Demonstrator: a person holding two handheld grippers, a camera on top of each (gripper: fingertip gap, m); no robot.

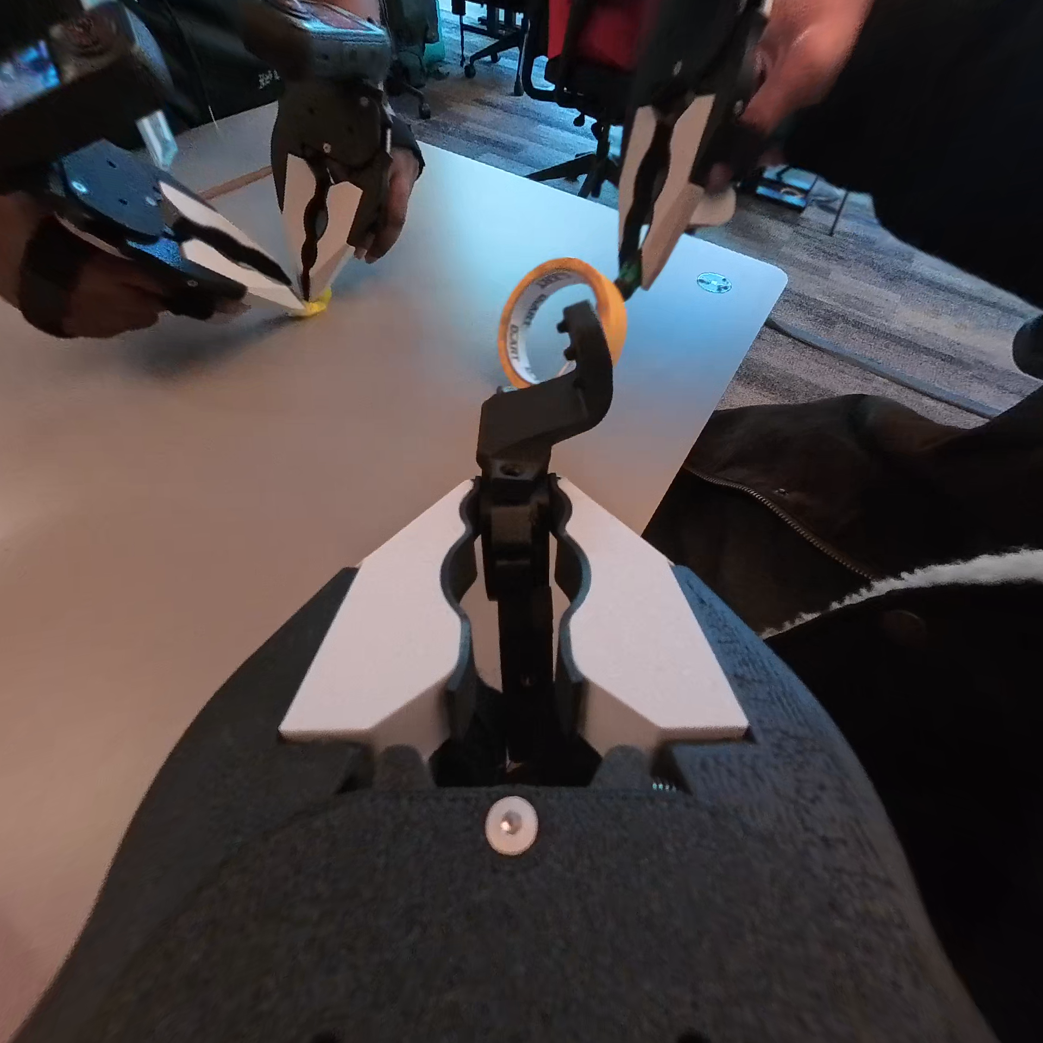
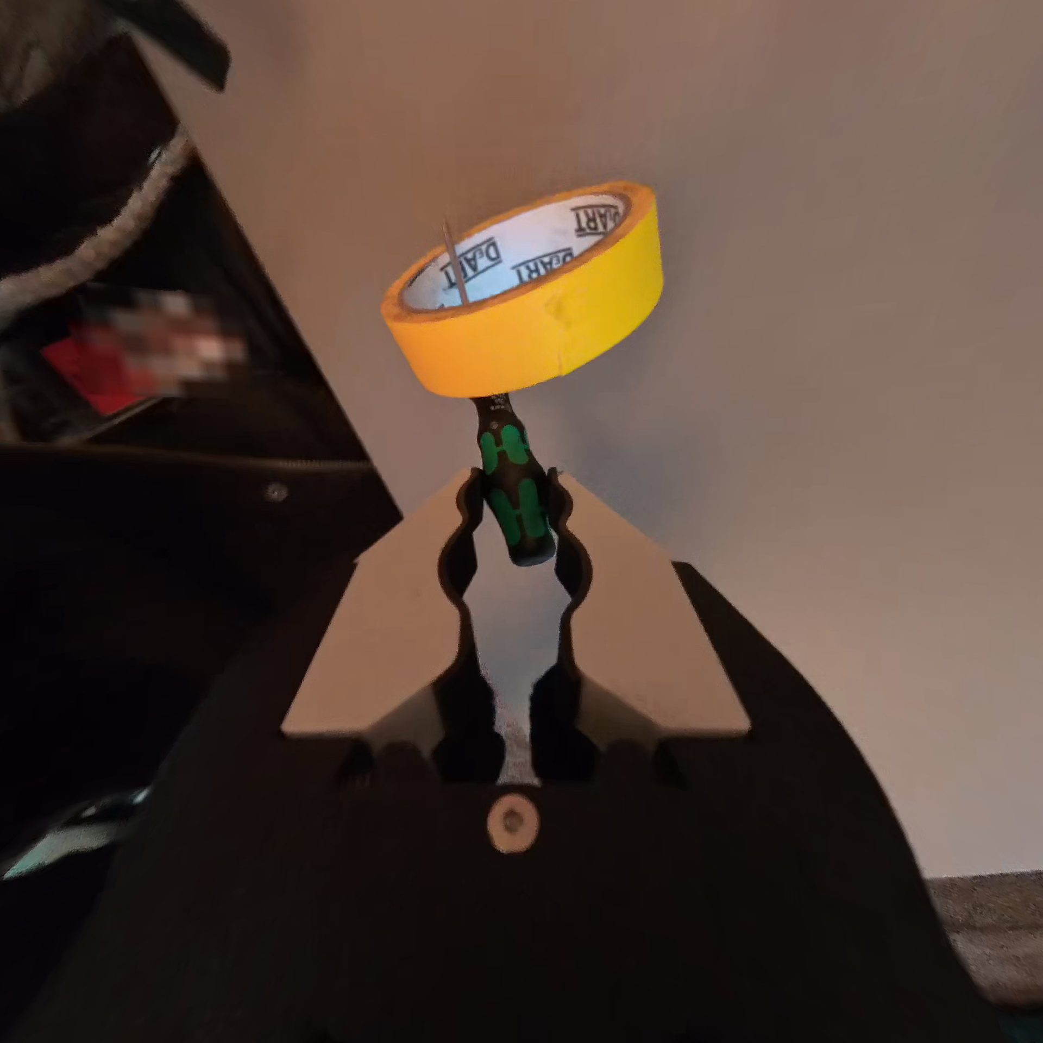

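The left tool is pinching a black hook threading the tape roll; the right tool is pinching a screwdriver poking through the roll just ahead.

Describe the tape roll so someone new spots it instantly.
Over the pale table, near its far right corner, the left gripper and right gripper meet. Between them hangs the yellow tape roll, the only ring there, with a screwdriver shaft through its white core.
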